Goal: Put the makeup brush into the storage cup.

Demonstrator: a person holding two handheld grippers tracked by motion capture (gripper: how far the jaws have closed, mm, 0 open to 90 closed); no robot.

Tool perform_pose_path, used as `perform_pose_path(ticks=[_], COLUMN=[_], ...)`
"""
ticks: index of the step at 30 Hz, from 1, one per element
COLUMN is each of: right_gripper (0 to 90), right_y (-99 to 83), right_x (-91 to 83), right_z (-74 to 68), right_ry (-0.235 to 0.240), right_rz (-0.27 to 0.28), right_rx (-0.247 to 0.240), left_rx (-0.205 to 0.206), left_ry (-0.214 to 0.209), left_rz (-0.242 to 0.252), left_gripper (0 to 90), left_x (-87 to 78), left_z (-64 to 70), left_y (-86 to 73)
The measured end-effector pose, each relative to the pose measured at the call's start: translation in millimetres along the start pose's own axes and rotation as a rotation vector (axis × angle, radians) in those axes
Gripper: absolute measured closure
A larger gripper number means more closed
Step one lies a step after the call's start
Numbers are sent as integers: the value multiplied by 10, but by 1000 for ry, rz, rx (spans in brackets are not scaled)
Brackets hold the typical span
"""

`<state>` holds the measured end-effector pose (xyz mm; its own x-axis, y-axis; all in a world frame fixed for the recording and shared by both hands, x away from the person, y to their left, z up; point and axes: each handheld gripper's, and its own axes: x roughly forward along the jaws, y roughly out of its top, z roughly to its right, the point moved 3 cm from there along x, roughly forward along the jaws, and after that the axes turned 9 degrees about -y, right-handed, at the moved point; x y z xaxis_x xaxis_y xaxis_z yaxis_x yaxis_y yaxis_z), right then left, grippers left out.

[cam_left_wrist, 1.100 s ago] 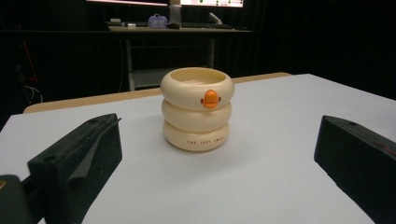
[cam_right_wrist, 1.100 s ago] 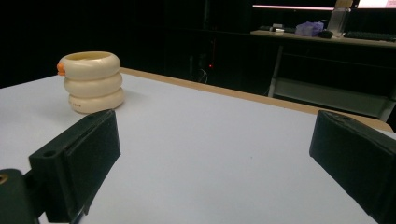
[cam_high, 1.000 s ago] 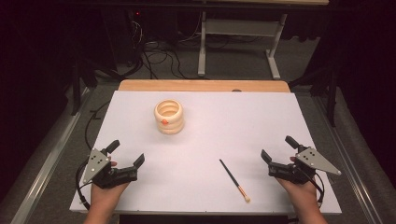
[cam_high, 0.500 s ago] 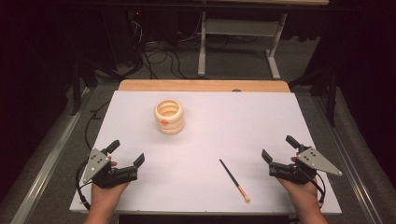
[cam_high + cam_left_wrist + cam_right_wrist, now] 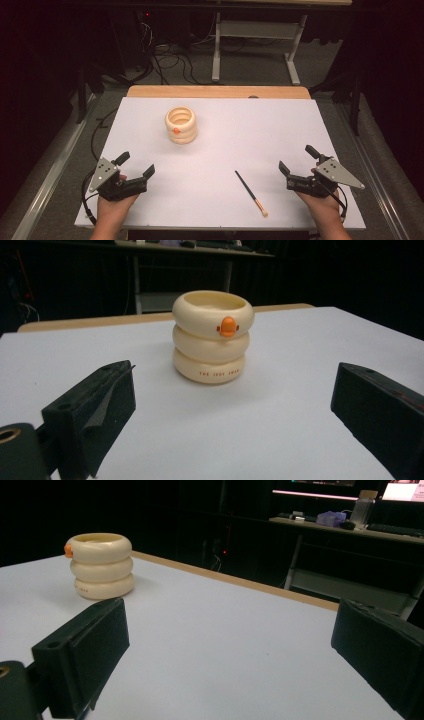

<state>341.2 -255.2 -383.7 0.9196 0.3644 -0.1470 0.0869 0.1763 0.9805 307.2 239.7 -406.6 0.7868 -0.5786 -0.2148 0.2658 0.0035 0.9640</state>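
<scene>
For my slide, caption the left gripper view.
Open left gripper facing a cream ringed holder on the white table.

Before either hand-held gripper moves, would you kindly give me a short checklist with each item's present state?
1. Left hand-held gripper open and holding nothing: ok.
2. Right hand-held gripper open and holding nothing: ok.
3. Brush lying flat, apart from both grippers, nearer the right one: ok.
4. Cream ringed holder upright, opening up: ok.
5. Holder's inside free of objects: cannot tell.
6. Bare table between brush and holder: ok.
</scene>
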Motion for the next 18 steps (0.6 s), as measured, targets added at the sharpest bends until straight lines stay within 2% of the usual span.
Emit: perform_pose_path(ticks=[5, 8, 16, 18], right_gripper=[35, 37, 39, 39], right_y=[0, -11, -12, -14], right_x=[-14, -17, -34, -33], right_z=[1, 12, 15, 15], right_ry=[-4, -6, -7, -10], right_rz=[5, -6, -2, -4], right_rx=[-2, 5, 2, -1], left_rx=[14, -9, -13, -13], left_ry=[27, 21, 37, 36], left_rz=[-76, -103, -182, -189], left_gripper=[53, 54, 55, 55], left_x=[80, 135, 243, 250], left_z=[-30, -40, -64, -68], left_y=[-69, -120, -215, -222])
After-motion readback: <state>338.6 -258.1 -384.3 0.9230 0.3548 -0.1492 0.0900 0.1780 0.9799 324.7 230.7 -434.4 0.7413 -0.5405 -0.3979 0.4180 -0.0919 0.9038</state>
